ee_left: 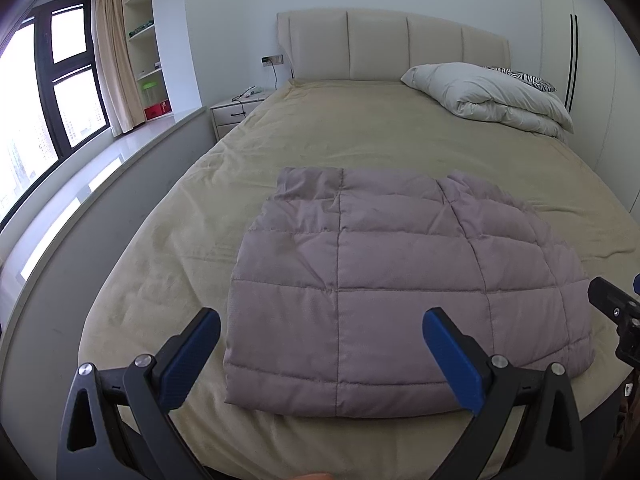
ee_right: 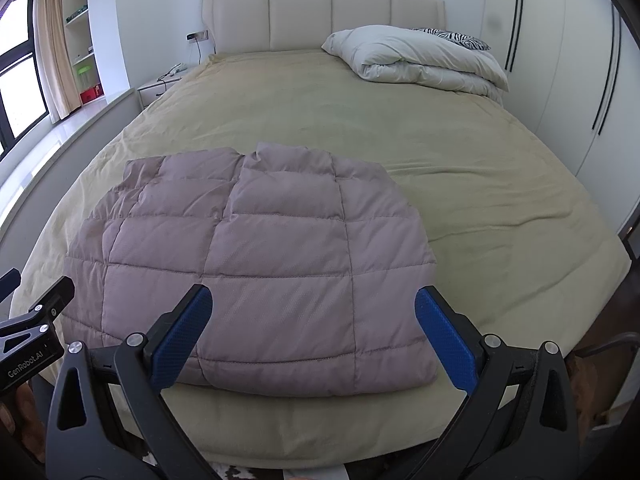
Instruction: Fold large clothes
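A mauve quilted puffer garment (ee_left: 384, 280) lies folded into a flat rectangle on the near part of the bed; it also shows in the right wrist view (ee_right: 260, 264). My left gripper (ee_left: 322, 340) is open and empty, held above the garment's near left part. My right gripper (ee_right: 314, 320) is open and empty, above the garment's near right part. Part of the right gripper's body (ee_left: 618, 320) shows at the right edge of the left wrist view, and part of the left gripper's body (ee_right: 32, 332) at the left edge of the right wrist view.
The bed (ee_left: 360, 128) has a beige cover and a padded headboard (ee_left: 392, 44). A folded white duvet (ee_left: 492, 94) and a zebra pillow (ee_left: 520, 76) lie at its far right. A nightstand (ee_left: 236, 110), window ledge (ee_left: 100, 184) and shelves stand left. Wardrobe doors (ee_right: 560, 60) stand right.
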{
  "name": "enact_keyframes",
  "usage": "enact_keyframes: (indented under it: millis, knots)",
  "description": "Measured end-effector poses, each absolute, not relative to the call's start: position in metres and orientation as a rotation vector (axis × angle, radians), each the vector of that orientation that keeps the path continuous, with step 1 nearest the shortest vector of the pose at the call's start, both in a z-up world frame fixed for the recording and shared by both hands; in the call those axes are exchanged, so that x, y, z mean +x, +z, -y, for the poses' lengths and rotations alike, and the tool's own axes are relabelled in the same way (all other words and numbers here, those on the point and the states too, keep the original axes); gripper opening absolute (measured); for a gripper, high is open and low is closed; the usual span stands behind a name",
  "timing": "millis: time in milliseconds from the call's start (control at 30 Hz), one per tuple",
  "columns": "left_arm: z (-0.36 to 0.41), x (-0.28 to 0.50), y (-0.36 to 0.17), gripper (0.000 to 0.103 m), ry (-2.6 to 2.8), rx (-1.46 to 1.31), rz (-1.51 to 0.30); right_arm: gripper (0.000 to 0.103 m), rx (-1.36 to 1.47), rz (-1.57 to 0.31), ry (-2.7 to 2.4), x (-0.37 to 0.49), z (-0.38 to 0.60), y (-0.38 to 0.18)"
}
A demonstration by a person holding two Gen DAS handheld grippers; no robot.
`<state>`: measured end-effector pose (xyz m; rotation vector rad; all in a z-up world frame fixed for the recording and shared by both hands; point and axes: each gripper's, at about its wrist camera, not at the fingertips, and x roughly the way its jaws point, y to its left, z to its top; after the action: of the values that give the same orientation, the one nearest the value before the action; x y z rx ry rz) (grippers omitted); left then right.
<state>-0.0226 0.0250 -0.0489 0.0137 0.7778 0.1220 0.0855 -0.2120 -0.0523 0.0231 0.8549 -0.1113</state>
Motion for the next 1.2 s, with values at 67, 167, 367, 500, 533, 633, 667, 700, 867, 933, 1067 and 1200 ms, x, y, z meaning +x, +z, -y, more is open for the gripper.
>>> enact_keyframes:
  millis: [67,167,367,500,533,633,667,700,867,933,1067,1200]
  knots:
    - [-0.0247,-0.0225,-0.0492,0.103,0.122,0.013,-0.778,0.103,0.024,-0.855,-0.11,0.0853,0.2117,-0.0531]
    - [-0.0246,-0.0224,-0.0496,0.103,0.121,0.014,-0.779,0.103,0.023,-0.857,-0.111,0.0853,0.2109,-0.0533]
    - [-0.0241,-0.0226,-0.0508,0.103,0.12,0.015,-0.78,0.103,0.02,-0.859,-0.111,0.085,0.2089,-0.0544]
    - [-0.0242,-0.0226,-0.0517,0.103,0.118,0.016,-0.782,0.103,0.021,-0.859,-0.112,0.0849,0.2083,-0.0543]
    - [-0.0241,-0.0227,-0.0517,0.103,0.118,0.015,-0.782,0.103,0.021,-0.859,-0.112,0.0849,0.2081,-0.0544]
    - [-0.0241,-0.0228,-0.0527,0.103,0.115,0.012,-0.786,0.103,0.019,-0.859,-0.112,0.0847,0.2077,-0.0544]
    - [-0.025,-0.0224,-0.0526,0.103,0.114,0.011,-0.787,0.103,0.019,-0.86,-0.111,0.0848,0.2076,-0.0548]
    - [-0.025,-0.0224,-0.0525,0.103,0.114,0.011,-0.787,0.103,0.019,-0.861,-0.111,0.0849,0.2074,-0.0553]
    - [-0.0251,-0.0224,-0.0525,0.103,0.114,0.013,-0.786,0.103,0.018,-0.862,-0.111,0.0841,0.2062,-0.0564]
    - [-0.0249,-0.0225,-0.0525,0.103,0.114,0.012,-0.787,0.103,0.019,-0.862,-0.111,0.084,0.206,-0.0566]
    - [-0.0246,-0.0226,-0.0524,0.103,0.114,0.012,-0.786,0.103,0.019,-0.863,-0.111,0.084,0.2058,-0.0566]
    - [-0.0249,-0.0228,-0.0526,0.103,0.114,0.011,-0.786,0.103,0.019,-0.862,-0.111,0.0839,0.2061,-0.0562]
